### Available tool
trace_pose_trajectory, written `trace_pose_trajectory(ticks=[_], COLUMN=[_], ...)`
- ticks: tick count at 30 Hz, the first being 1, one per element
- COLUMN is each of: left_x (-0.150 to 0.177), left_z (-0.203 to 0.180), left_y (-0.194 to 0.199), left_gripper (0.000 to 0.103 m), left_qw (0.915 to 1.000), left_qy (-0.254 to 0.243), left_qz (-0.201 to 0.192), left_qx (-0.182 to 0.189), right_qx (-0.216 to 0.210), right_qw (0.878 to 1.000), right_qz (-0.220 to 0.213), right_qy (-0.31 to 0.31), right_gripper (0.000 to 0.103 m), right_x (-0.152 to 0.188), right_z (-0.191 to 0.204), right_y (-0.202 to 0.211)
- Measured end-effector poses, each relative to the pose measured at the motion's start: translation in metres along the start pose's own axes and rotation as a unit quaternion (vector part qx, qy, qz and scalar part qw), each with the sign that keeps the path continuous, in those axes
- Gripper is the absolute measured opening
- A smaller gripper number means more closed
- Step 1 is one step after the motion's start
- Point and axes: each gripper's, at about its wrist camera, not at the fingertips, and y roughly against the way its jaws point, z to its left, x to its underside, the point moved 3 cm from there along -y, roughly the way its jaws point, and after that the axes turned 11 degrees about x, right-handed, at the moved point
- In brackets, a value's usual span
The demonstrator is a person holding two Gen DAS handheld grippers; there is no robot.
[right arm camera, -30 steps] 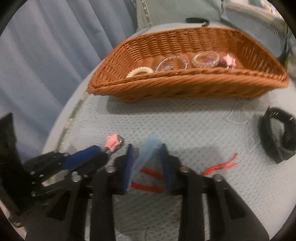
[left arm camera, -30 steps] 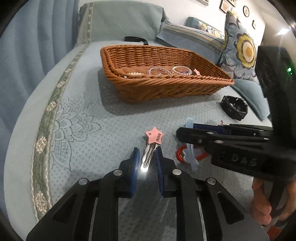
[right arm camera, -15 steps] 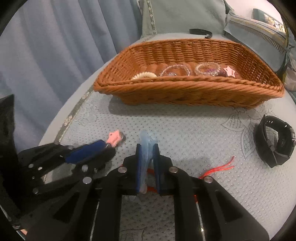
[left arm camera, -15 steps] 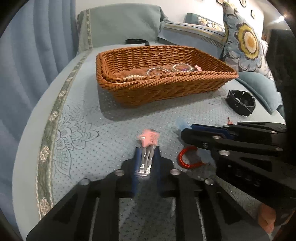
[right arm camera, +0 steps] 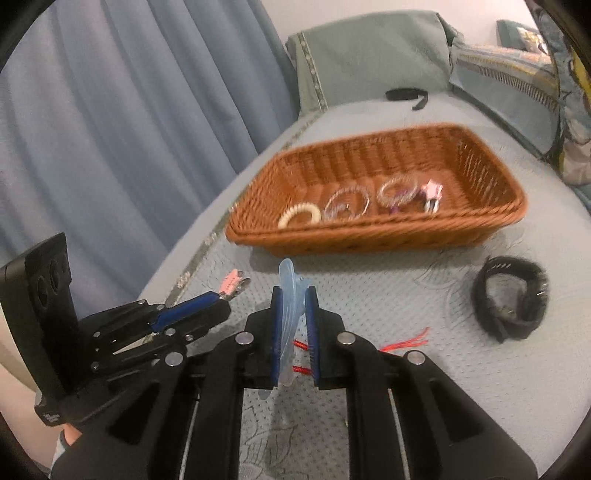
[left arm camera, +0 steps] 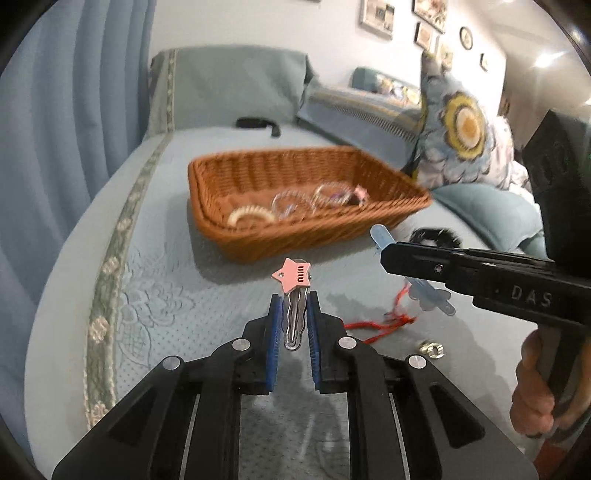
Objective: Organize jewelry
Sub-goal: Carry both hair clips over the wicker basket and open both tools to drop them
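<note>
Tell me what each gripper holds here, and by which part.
The left gripper clamps the pink star hair clip by its metal prongs, star end forward. The right gripper pinches the translucent blue hair clip around its middle.

A blue pleated curtain (right arm camera: pixel 129 110) hangs beside the quilted light-blue bed (right arm camera: pixel 480 369); a yellow-flowered cushion (left arm camera: pixel 461 140) leans below framed wall pictures (left arm camera: pixel 376 16).

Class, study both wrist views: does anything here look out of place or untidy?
Yes. A red cord, a small metal ring and a black band lie loose on the bedspread, outside the wicker basket.
</note>
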Motion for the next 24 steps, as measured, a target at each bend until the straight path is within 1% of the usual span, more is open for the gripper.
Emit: trace_pose_trajectory(ticks=[4,7,11,13,15,18,21,24], left_x=[-0.01,-0.022,-0.048,-0.064,-0.081,-0.106,-0.119,-0.121], left_z=[-0.008,-0.016,-0.02,-0.018,-0.017,-0.012,-0.005,0.001], left_y=[0.012,0.021,0.033,0.031,0.023,0.003,-0.023,-0.049], left_gripper=[0.012,0.012,0.012,0.012,0.012,0.012,0.012,0.012], left_qw=[0.9996,0.9989,0.9966,0.9958,0.9952,0.994,0.9943,0.995], left_qy=[0.004,-0.003,0.003,0.004,0.003,0.008,0.019,0.02], left_qz=[-0.027,-0.046,-0.081,-0.091,-0.096,-0.108,-0.104,-0.095], left_qx=[0.004,-0.01,-0.012,-0.012,-0.016,-0.01,-0.011,-0.026], right_qx=[-0.004,-0.003,0.013,0.024,0.043,0.06,0.078,0.093], right_qw=[1.0,0.999,0.998,0.997,0.996,0.996,0.995,0.994], right_qz=[-0.02,-0.038,-0.062,-0.073,-0.077,-0.064,-0.053,-0.042], right_qy=[-0.003,-0.002,0.014,0.02,0.022,0.023,0.026,0.032], right_gripper=[0.01,0.01,0.01,0.01,0.01,0.01,0.01,0.01], right_x=[-0.008,-0.022,-0.057,-0.075,-0.097,-0.12,-0.138,-0.143], right_z=[-0.005,-0.009,-0.015,-0.021,-0.029,-0.04,-0.052,-0.059], right_y=[0.02,0.031,0.04,0.04,0.033,0.016,-0.005,-0.027])
